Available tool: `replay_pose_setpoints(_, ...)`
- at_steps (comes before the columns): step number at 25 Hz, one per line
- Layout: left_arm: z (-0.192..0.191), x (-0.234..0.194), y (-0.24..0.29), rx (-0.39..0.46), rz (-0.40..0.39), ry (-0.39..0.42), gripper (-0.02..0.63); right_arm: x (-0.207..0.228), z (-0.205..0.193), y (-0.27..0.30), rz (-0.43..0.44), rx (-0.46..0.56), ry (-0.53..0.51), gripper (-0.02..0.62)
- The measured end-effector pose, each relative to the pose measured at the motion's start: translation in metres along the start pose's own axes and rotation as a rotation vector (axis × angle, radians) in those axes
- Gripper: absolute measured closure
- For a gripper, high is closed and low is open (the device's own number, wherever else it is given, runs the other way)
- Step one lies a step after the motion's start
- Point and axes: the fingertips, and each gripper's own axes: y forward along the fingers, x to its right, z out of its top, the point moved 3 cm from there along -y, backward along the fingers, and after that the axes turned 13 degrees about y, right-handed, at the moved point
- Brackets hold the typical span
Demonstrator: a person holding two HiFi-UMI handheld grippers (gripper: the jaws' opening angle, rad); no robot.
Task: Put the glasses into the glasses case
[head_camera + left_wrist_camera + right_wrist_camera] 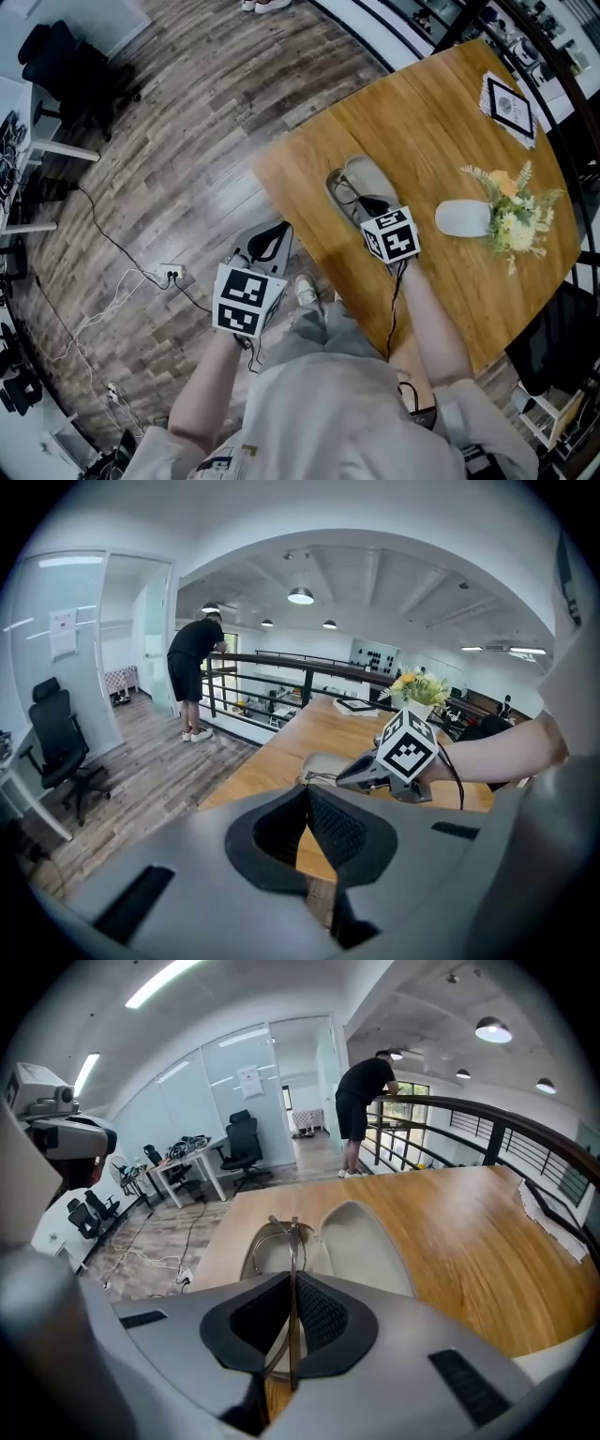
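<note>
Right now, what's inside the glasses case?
One half of the glasses case looks empty. The glasses hang over the other half, pinched by the right gripper, whose body hides the case's near end.

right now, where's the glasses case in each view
Head view: glasses case mid-table, just beyond the right gripper.
Left gripper view: case at centre, above the jaws, near the table edge.
Right gripper view: case at centre, just above the jaws.
Shared landmark: the glasses beside it, held by the right gripper.

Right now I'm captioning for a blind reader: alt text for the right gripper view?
The right gripper is shut on the glasses, holding them at the open case on a wooden table. Behind, a person leans on a railing.
</note>
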Motion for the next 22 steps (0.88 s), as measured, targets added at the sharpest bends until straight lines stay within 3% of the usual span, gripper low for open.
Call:
replay_pose_setpoints(13,-0.015,-0.002,-0.003,-0.017,0.027,-0.021,0.589,-0.014,-0.018,0.022,-0.019,-0.063,-0.037,0.548)
replay_pose_setpoints(17,-0.015,0.003,-0.006,-0.024,0.030,-0.016,0.589,-0.012,-0.016,0.014,-0.018,-0.045,-0.012,0.498)
replay_pose_setpoints(22,-0.009,0.008,-0.014,-0.012,0.038,-0.005,0.589,-0.010,-0.003,-0.008,-0.032,0.013,-0.005,0.486)
